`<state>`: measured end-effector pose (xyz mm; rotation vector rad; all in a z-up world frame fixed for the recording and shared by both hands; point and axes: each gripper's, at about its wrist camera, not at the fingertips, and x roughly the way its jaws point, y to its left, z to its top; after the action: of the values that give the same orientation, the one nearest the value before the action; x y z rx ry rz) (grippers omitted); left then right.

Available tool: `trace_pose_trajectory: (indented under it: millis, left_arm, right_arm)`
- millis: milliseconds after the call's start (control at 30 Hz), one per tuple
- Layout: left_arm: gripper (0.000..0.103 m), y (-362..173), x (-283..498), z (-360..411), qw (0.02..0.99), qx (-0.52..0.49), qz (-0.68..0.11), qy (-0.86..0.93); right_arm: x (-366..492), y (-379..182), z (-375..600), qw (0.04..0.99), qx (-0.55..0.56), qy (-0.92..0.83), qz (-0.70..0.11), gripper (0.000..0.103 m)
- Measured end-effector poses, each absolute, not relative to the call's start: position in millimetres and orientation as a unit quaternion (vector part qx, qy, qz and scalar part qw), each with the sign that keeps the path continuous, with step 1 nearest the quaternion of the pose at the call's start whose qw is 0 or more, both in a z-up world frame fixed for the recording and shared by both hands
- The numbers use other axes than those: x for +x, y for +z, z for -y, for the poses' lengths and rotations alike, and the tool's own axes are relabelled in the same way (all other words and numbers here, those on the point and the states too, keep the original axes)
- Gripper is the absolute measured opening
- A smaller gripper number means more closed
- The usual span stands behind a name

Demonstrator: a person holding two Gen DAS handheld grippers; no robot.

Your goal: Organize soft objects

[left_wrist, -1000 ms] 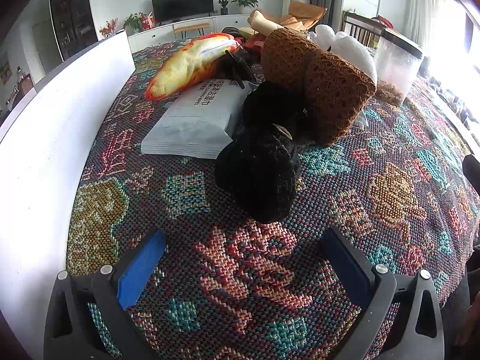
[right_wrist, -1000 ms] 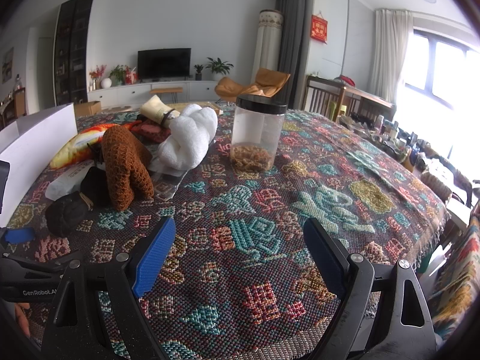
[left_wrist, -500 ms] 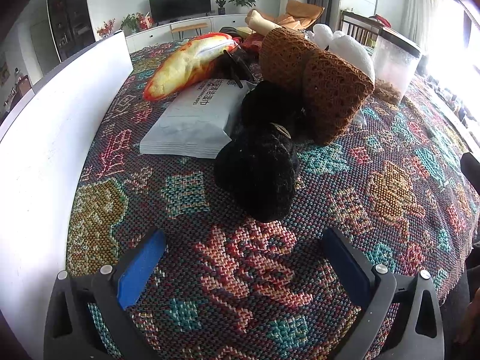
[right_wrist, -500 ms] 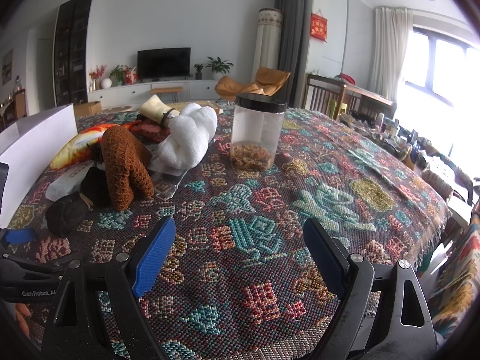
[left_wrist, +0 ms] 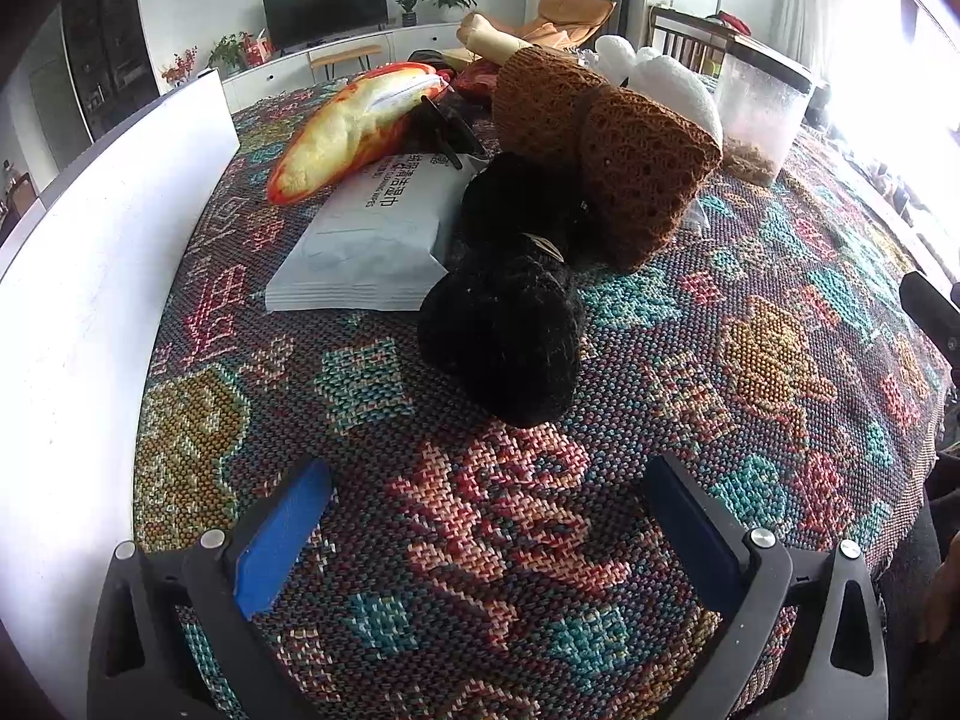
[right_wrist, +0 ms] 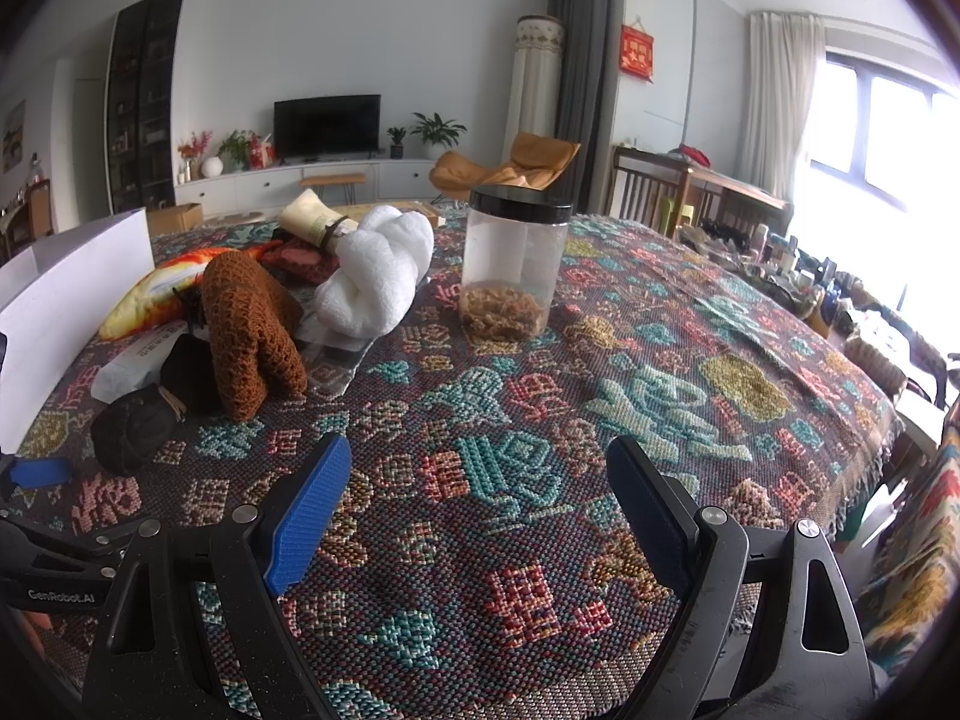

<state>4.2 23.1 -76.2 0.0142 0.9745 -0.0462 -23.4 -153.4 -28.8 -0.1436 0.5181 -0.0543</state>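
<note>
Left hand-held gripper [left_wrist: 486, 531] low over the tablecloth [left_wrist: 780, 360], wide open and empty, facing the black plush [left_wrist: 501, 330].

a clear plastic jar with a black lid [right_wrist: 516, 267] stands on the patterned woven tablecloth [right_wrist: 630, 372]. far off, a black television [right_wrist: 327, 124] sits left of an orange chair [right_wrist: 516, 165].

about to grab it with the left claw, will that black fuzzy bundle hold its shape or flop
The black fuzzy bundle will probably squash and sag: it looks like soft pile fabric, bunched and pinched at a band in the middle. It likely weighs little for its bulk. Its far half lies against the brown knit piece, so lifting may nudge that. The left claw is open, short of it.
</note>
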Motion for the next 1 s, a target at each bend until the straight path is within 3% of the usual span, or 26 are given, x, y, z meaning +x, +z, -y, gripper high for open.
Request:
trace_pose_trajectory:
  millis: [1000]
  left_arm:
    - [0.103, -74, -9, -23, 0.88, 0.02, -0.474, -0.038]
  right_arm:
    - [-23, -30, 155, 0.963, -0.065, -0.027, -0.261, 0.089]
